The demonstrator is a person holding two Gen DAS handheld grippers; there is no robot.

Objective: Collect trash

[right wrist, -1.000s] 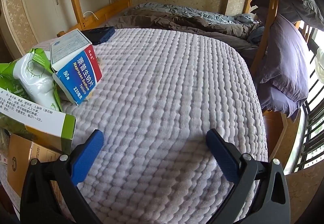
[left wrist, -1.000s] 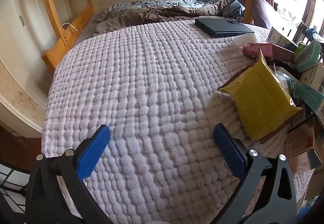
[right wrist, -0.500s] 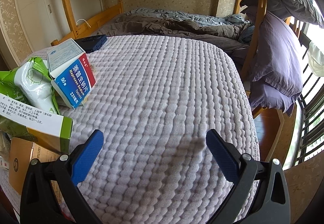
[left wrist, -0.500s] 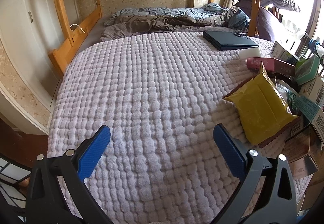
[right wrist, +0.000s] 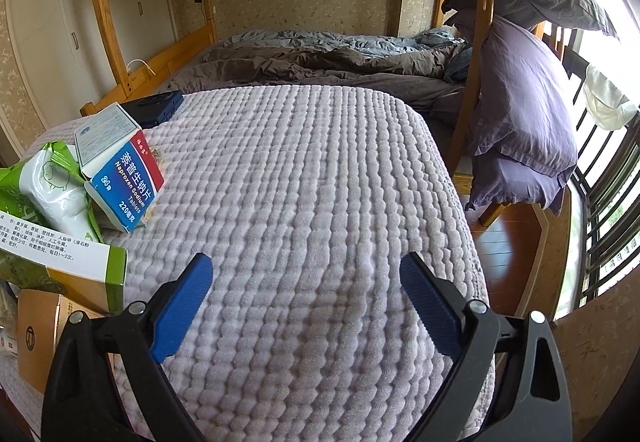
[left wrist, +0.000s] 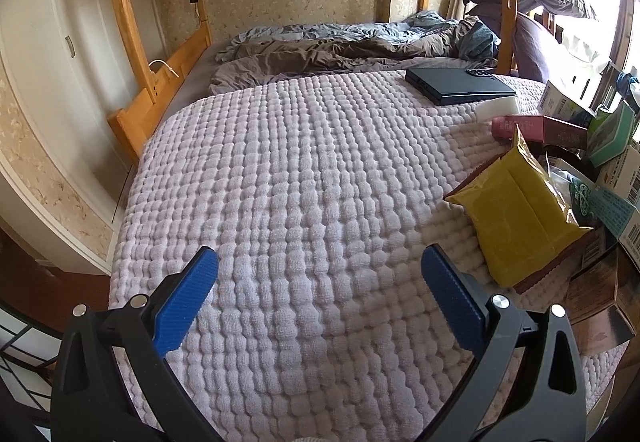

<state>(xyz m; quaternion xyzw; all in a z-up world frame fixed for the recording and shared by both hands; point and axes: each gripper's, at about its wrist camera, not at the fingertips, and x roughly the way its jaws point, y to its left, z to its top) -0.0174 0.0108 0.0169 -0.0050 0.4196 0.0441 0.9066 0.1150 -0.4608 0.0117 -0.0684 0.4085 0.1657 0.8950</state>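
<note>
Yellow snack packet [left wrist: 520,218] lies flat near bed's right edge, long axis toward foot, atop brown box; naproxen box [right wrist: 120,178] tilted on trash heap at bed's left edge. Left tongs [left wrist: 319,274] released, empty. Right tongs [right wrist: 306,276] released, jaws just closing slightly, nothing between. Both views show more headboard than before

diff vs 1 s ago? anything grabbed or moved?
Nothing grabbed. Right gripper jaws have just been closing a little, with nothing between them, still open. Both views tilted up slightly, showing more of the bunk frame. Left gripper open and empty as before; yellow packet and Naproxen box unmoved.
</note>
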